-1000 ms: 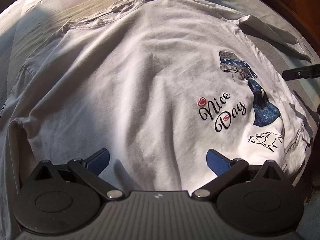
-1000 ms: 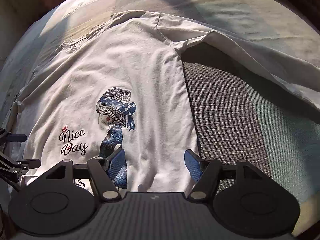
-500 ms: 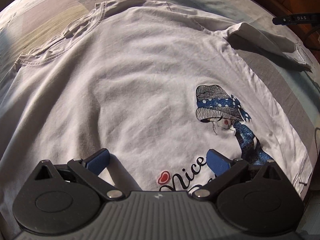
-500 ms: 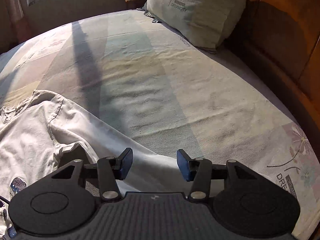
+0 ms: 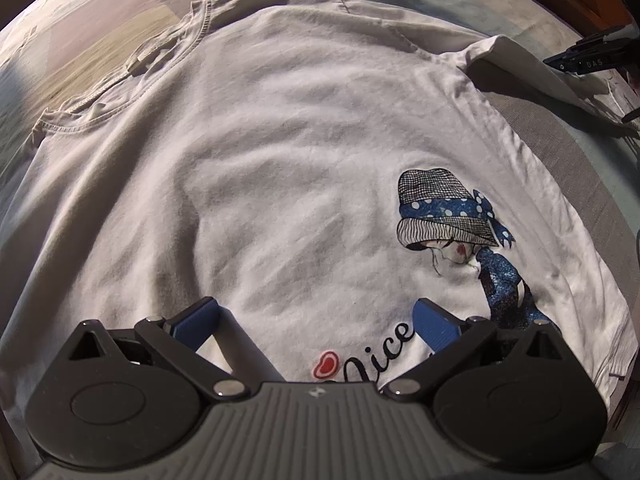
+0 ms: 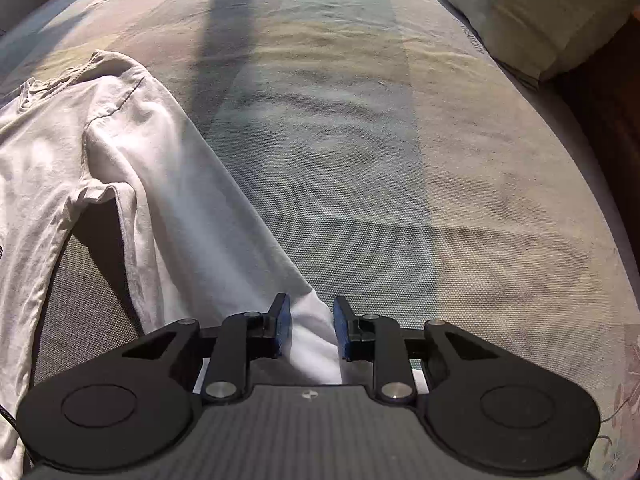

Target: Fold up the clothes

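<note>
Right now R fingers (image 6: pixel 308 326) closing round T-shirt (image 5: pixel 280 184) sleeve end, its tip hidden; L fingers (image 5: pixel 316 320) wide, empty.

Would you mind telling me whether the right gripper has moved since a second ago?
Yes. The right gripper has swung off the shirt's printed front and out along the sleeve, toward the pillow. Its jaws are closing with the sleeve end between them.
</note>
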The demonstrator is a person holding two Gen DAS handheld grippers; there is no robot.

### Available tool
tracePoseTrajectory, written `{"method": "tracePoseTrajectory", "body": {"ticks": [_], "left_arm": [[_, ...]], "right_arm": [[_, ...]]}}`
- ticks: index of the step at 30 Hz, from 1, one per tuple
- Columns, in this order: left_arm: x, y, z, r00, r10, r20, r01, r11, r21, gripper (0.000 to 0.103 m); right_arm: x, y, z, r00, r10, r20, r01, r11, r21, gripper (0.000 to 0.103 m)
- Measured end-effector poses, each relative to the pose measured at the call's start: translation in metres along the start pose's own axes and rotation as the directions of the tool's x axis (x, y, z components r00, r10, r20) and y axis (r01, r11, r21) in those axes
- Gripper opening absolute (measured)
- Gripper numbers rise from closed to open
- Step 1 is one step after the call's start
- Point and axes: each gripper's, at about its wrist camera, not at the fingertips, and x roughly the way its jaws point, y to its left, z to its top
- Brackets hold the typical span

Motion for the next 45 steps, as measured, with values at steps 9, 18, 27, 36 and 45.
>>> {"method": "tracePoseTrajectory", "body": {"ticks": [9, 18, 27, 36, 45], "left_arm": [[-0.005, 0.002, 0.008, 1.0, -0.01, -0.007, 0.01, 1.0, -0.022, 0.102], [-0.004, 0.0, 0.007, 1.0, -0.012, -0.01, 0.012, 1.0, -0.016, 0.102], [-0.001, 0.0, 0.007, 1.0, -0.002, -0.02, 0.002, 1.0, -0.009, 0.102], [0.001, -0.001, 0.011, 0.999, 0.007, -0.039, -0.007, 1.0, -0.002, 0.102], [0.0, -0.001, 0.012, 0.999, 0.009, -0.04, -0.009, 1.0, 0.002, 0.102]], "right_arm": [[-0.011, -0.008, 0.03, 0.966, -0.209, 0.153, 0.218, 0.975, -0.044, 0.005], [-0.025, -0.026, 0.012, 0.935, -0.332, 0.121, 0.327, 0.943, 0.06, 0.034], [-0.055, -0.128, -0.11, 0.918, -0.39, -0.078, 0.335, 0.653, 0.68, 0.043], [-0.047, -0.125, -0.109, 0.928, -0.368, -0.059, 0.293, 0.624, 0.725, 0.03], [-0.067, -0.138, -0.062, 0.89, -0.455, 0.016, 0.376, 0.754, 0.539, 0.009]]}}
